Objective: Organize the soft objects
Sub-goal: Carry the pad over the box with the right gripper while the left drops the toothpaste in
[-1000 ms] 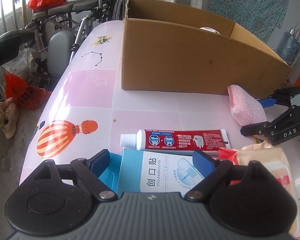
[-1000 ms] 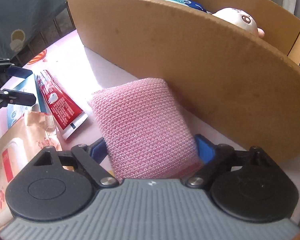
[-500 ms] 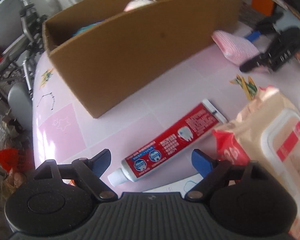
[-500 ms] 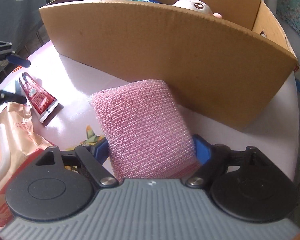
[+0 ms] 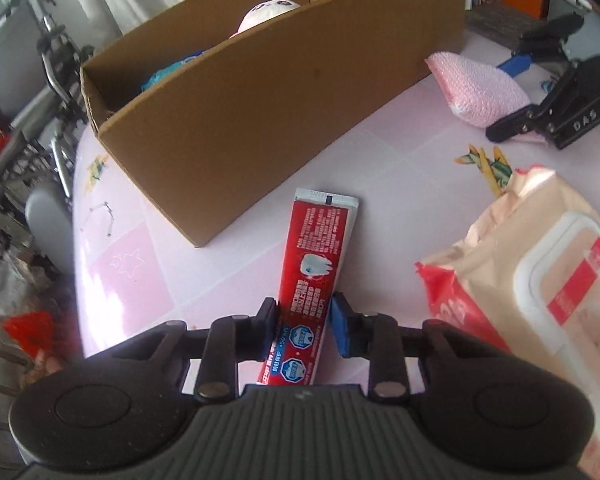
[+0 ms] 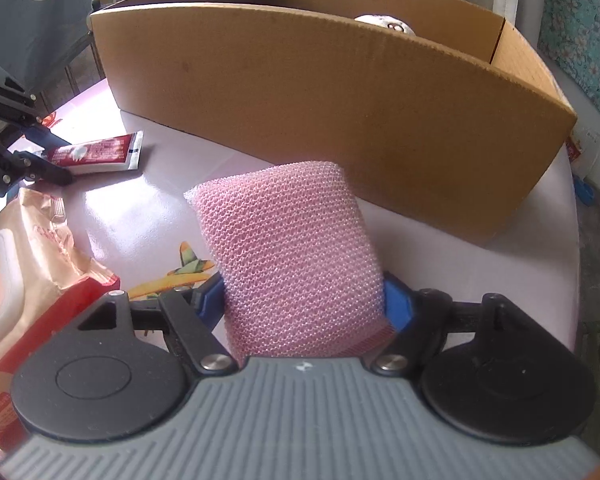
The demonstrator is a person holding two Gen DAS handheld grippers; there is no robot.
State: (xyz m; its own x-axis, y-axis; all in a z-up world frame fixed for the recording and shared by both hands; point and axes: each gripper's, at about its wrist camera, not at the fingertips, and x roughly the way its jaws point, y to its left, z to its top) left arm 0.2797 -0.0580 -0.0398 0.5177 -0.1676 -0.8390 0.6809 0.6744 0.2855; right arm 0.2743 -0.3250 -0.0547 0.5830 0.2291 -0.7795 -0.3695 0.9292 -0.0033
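Note:
A red toothpaste tube (image 5: pixel 320 248) lies on the pink table, its cap end between the pads of my left gripper (image 5: pixel 304 324). The jaws are closing and both pads touch the tube's sides. My right gripper (image 6: pixel 304 304) is closing on a pink mesh sponge (image 6: pixel 292 248), and its blue pads press into the sponge's sides. The sponge (image 5: pixel 484 88) is tilted up just in front of the long cardboard box (image 6: pixel 320 92). In the right wrist view the toothpaste tube (image 6: pixel 100 154) shows at the far left.
A white plush toy (image 5: pixel 268 14) and something blue lie inside the cardboard box (image 5: pixel 260 120). A pack of wet wipes (image 5: pixel 540 280) sits to the right of the tube. A wheelchair (image 5: pixel 40 80) stands beyond the table's left edge.
My left gripper swung round and its wide jaws came in onto the toothpaste tube; the blue plaster box left the view. My right gripper shifted along the box front with the sponge.

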